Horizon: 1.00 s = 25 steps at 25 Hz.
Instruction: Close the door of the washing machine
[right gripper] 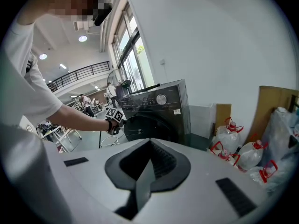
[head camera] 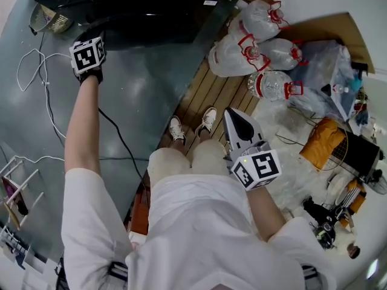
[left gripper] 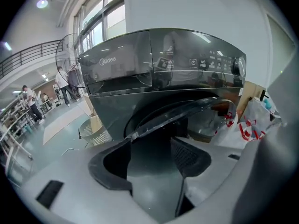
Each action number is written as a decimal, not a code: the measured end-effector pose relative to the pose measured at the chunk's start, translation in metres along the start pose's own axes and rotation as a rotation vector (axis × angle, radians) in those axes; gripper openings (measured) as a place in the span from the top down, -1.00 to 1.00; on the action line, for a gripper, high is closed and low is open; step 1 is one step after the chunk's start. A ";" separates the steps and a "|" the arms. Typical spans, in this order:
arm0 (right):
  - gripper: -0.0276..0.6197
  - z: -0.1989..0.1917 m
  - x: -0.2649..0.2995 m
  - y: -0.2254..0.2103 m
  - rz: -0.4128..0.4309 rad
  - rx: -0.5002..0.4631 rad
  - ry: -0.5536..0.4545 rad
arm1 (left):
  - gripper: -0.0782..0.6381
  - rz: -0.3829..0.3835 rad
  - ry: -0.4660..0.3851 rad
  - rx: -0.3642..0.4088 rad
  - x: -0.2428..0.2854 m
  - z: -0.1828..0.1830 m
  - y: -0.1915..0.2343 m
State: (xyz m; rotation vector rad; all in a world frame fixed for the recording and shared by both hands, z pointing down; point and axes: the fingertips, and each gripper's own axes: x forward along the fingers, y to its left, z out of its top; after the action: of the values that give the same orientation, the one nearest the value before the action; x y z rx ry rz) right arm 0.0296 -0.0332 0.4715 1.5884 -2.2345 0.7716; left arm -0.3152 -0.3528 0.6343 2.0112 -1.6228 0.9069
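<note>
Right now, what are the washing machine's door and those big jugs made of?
The door looks like dark see-through glass or plastic: things show through it. The jugs seem thin clear plastic, crumpled-looking, with red handles.

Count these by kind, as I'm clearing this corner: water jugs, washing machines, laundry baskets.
Clear plastic water jugs with red handles: 4
Dark grey front-loading washing machine: 1
Pale slotted plastic laundry basket: 1
Total: 6

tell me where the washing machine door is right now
In the left gripper view the door stands swung open off the washing machine, right of centre, its edge just ahead of the open left gripper, with water jugs beyond it.
</note>
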 end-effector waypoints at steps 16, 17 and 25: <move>0.92 -0.006 -0.002 -0.024 -0.063 0.015 -0.001 | 0.19 -0.022 -0.037 0.058 0.035 0.035 -0.005; 0.92 -0.006 -0.004 -0.026 -0.069 0.017 -0.004 | 0.20 -0.025 -0.038 0.065 0.034 0.035 -0.005; 0.92 -0.016 -0.024 -0.026 -0.114 0.038 -0.017 | 0.33 0.000 -0.006 0.105 0.035 0.041 -0.013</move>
State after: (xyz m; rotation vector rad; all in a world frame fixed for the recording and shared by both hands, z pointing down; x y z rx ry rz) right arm 0.0614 -0.0116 0.4789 1.7300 -2.1312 0.7753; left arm -0.2886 -0.4017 0.6307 2.0854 -1.6095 1.0059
